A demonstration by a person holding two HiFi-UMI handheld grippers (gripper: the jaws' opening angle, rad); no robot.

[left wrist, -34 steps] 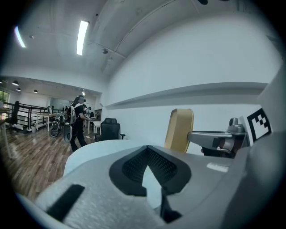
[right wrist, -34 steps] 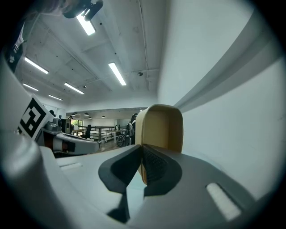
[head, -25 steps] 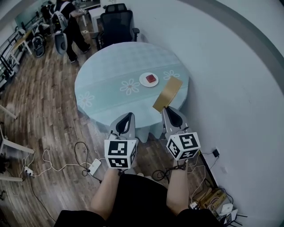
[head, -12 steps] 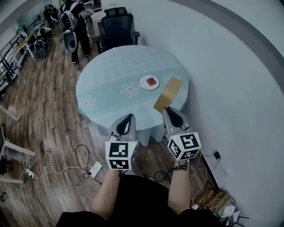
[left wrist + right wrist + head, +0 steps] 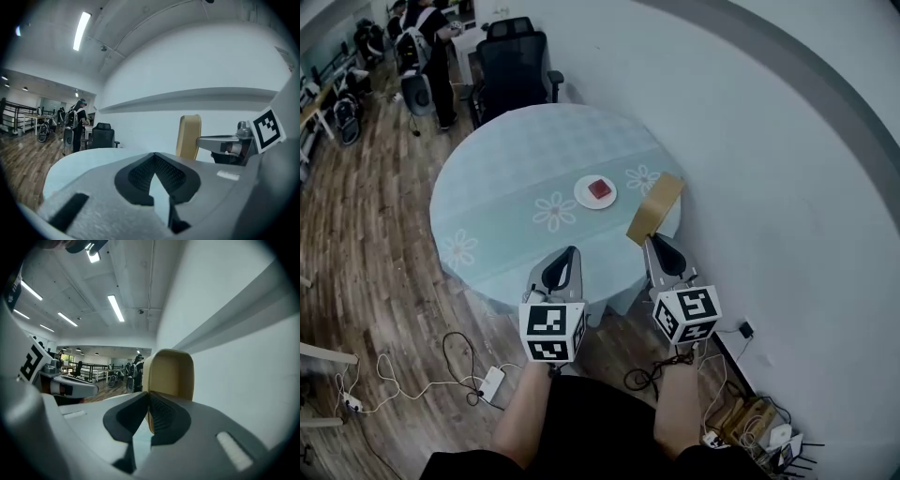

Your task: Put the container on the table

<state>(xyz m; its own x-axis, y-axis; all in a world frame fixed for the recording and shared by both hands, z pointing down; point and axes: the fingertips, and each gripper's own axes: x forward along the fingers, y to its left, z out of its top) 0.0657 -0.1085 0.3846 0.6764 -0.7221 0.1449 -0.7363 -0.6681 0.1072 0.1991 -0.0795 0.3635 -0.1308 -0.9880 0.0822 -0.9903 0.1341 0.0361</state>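
- The right gripper has its jaws closed on the rim of the container. The dark ribbed pads pinch the thin edge from both sides.
- The container is a shallow tan tray, a rectangle with rounded corners and a low raised lip. Its surface is smooth and matte.
- In the head view the container is tilted, with its long side running up and away from the jaws. It overlaps the right edge of the table, close to the wall. I cannot tell whether it touches the tabletop.
- The left gripper has its jaws drawn together at the tips with nothing between them. Only a small wedge-shaped gap shows behind the ribbed pads.
- In the head view both grippers sit side by side near the table's front edge. Each has a cube with black-and-white square markers at the back.
- The table is round and covered with a pale teal tablecloth. The cloth has a faint check pattern and a smoother band across the middle printed with white daisies.
- A small round white plate sits near the middle of the table, left of the container and apart from it. A flat red square block lies on it.
- A black office chair stands at the far side of the table, and a person stands beyond it.
- The floor is dark wood planking. Thin cables lie on it, looped beside a white power strip.
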